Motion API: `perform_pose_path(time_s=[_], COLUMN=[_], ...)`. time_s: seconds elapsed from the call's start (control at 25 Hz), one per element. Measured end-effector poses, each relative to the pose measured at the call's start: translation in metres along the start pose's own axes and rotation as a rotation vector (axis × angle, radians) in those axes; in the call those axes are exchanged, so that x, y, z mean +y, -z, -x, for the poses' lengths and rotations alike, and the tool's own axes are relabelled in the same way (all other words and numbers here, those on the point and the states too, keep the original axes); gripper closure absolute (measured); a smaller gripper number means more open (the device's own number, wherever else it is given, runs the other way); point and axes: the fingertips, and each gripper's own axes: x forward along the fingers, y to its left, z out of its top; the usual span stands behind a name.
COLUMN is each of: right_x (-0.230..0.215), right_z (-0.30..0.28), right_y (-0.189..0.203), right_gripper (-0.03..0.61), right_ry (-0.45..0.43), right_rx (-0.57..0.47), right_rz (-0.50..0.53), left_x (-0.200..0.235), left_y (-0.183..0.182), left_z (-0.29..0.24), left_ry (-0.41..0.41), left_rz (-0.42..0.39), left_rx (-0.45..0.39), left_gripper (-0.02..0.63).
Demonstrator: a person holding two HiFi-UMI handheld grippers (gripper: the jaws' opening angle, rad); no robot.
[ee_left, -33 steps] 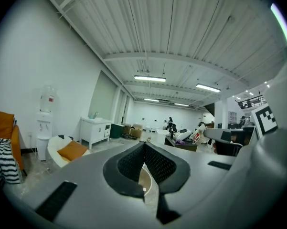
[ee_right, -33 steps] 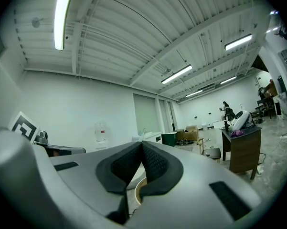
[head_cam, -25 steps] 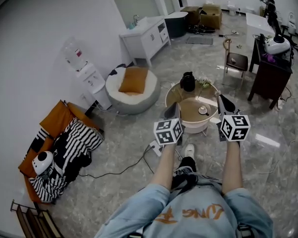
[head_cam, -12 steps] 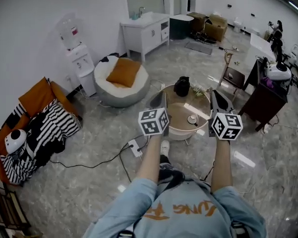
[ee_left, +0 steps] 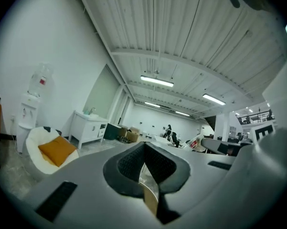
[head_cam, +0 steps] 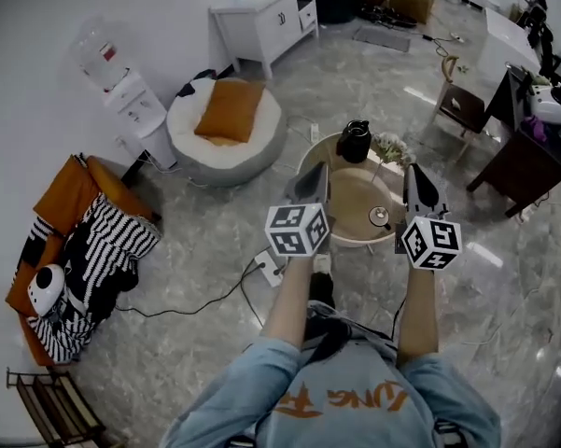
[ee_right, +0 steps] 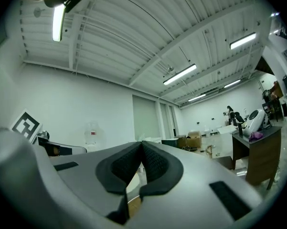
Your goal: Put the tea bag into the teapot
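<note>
A black teapot [head_cam: 355, 141] stands at the far edge of a small round table [head_cam: 347, 194] with a wooden top. A small white cup [head_cam: 380, 217] sits near the table's right front. I see no tea bag in any view. My left gripper [head_cam: 315, 172] is shut and hangs over the table's near left edge, with nothing between its fingers. My right gripper [head_cam: 413, 175] is also shut and empty, at the table's right edge beside the cup. In the left gripper view the left gripper [ee_left: 143, 146] points level across the room, as does the right gripper [ee_right: 142, 144] in its own view.
A white beanbag with an orange cushion [head_cam: 229, 119] lies left of the table. A power strip and cable [head_cam: 269, 269] lie on the floor by my feet. A dark desk [head_cam: 527, 157] and a chair [head_cam: 462, 105] stand to the right, a water dispenser [head_cam: 121, 91] at the left wall.
The head view has tilted further down and shifted, so the table sits a little lower in the view. Both grippers stay shut at the table's near side.
</note>
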Motion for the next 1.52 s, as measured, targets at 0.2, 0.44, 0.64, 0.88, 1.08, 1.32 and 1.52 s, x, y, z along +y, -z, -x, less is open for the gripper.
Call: perform_pose_path(time_s=[0.2, 0.44, 0.64, 0.88, 1.08, 1.32, 1.52], right_x=[-0.004, -0.016, -0.028, -0.071, -0.105, -0.122, -0.132], right_z=[-0.068, -0.18, -0.256, -0.275, -0.279, -0.306, -0.34], right_y=[0.09, 0.217, 0.25, 0.253, 0.246, 0.271, 0.296], right_gripper=[0.566, 0.566, 0.566, 0.566, 0.566, 0.566, 0.566], right_ry=[0.003, 0.009, -0.007, 0.066, 0.102, 0.019, -0.093], right_rx=[0.121, 0.372, 0.477, 0.559, 0.588, 0.625, 0.683], right_rz=[-0.072, -0.188, -0.153, -0.089, -0.09, -0.118, -0.101], left_x=[0.051, 0.136, 0.173, 0.184, 0.17, 0.181, 0.187], left_y=[0.055, 0.154, 0.194, 0.195, 0.187, 0.19, 0.198], left_z=[-0.07, -0.16, -0.229, -0.27, -0.293, -0.322, -0.349], left_ry=[-0.028, -0.13, -0.107, -0.089, -0.066, -0.134, -0.207], left_rz=[0.017, 0.125, 0.202, 0.253, 0.199, 0.175, 0.191], left_rx=[0.141, 0.411, 0.508, 0.535, 0.578, 0.588, 0.574], left_gripper=[0.589, 0.589, 0.589, 0.589, 0.589, 0.589, 0.589])
